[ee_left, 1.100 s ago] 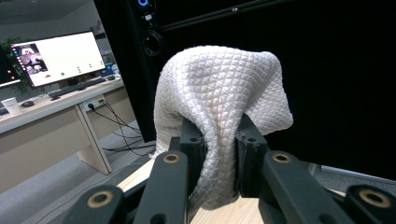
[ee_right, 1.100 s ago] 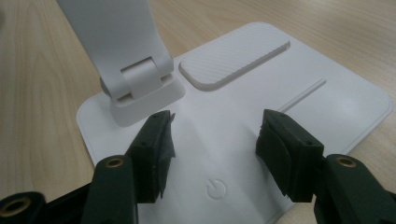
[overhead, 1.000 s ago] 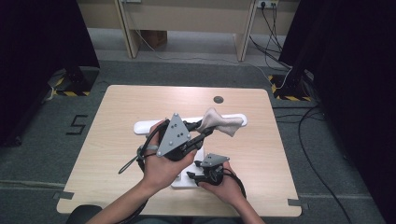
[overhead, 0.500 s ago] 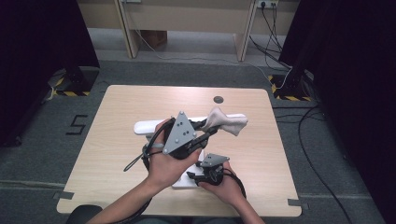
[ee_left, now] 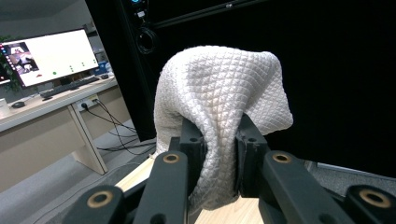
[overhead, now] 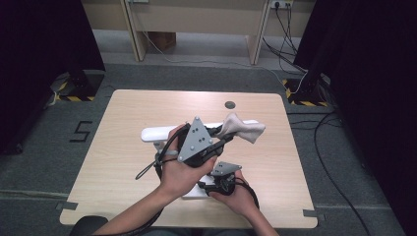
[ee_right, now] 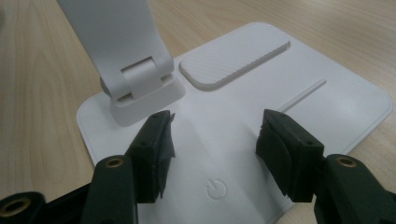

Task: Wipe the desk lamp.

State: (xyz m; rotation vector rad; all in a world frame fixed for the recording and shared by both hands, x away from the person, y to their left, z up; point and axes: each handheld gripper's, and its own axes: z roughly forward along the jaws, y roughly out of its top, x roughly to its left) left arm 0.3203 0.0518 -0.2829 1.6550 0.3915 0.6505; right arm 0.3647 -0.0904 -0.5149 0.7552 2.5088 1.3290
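The wooden table (overhead: 123, 162) carries a white desk lamp (overhead: 152, 133) whose long head bar runs across the middle and whose flat base (ee_right: 299, 93) sits near the person's edge. The work in hand looks like wiping the lamp with a cloth, and the step is the wipe along the head bar. The left gripper (overhead: 222, 138) is clamped on a white quilted cloth (ee_left: 219, 98), bunched between its jaws and held up over the right end of the bar. The right gripper (ee_right: 212, 135) rests on the base, jaws spread apart, apparently steadying it beside the hinge (ee_right: 142, 81) and power symbol (ee_right: 215, 189). The next move calls for lowering the cloth onto the bar and drawing it along. No containers are on the table.
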